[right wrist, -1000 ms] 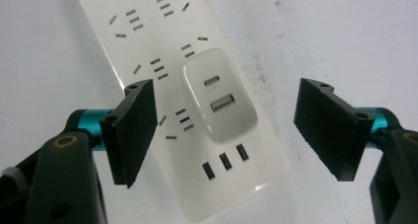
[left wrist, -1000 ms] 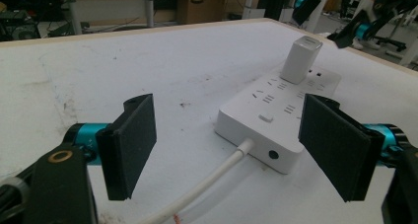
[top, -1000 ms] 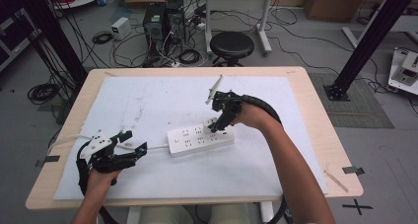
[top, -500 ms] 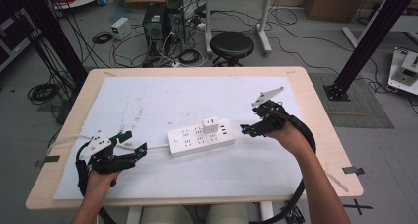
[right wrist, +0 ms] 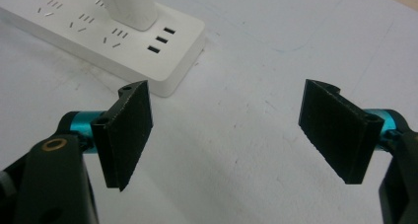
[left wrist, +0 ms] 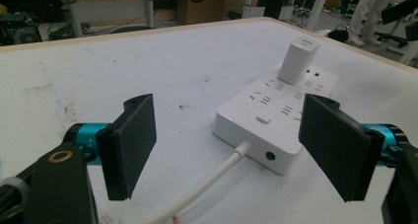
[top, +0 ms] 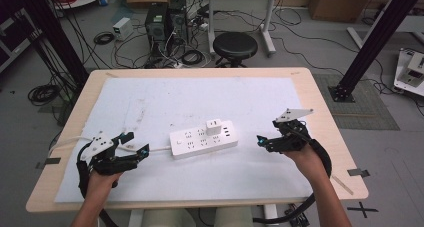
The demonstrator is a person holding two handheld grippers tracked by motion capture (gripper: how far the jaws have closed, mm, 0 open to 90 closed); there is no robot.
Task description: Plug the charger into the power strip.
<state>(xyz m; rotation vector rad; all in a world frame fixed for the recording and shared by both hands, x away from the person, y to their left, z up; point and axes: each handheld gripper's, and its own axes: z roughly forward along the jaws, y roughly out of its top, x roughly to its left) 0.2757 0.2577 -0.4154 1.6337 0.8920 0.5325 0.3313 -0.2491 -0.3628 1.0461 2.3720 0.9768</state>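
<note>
Left tongs point(top: 134, 148) spread, empty, at the cord end of the power strip point(top: 202, 140), cable point(left wrist: 207, 184) running between them. Right tongs point(top: 264, 142) spread, empty, near the strip's other end. Strip lies mid-bench point(top: 320, 107) on a white mat point(top: 200, 97), white charger point(top: 214, 126) plugged upright into it.

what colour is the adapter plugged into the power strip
White, like the power strip itself; the adapter shows best in the left gripper view.

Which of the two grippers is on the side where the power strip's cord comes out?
The left gripper, at the table's left. The white cord leaves the power strip at that end and runs between its open jaws; the right gripper faces the other end.
</note>
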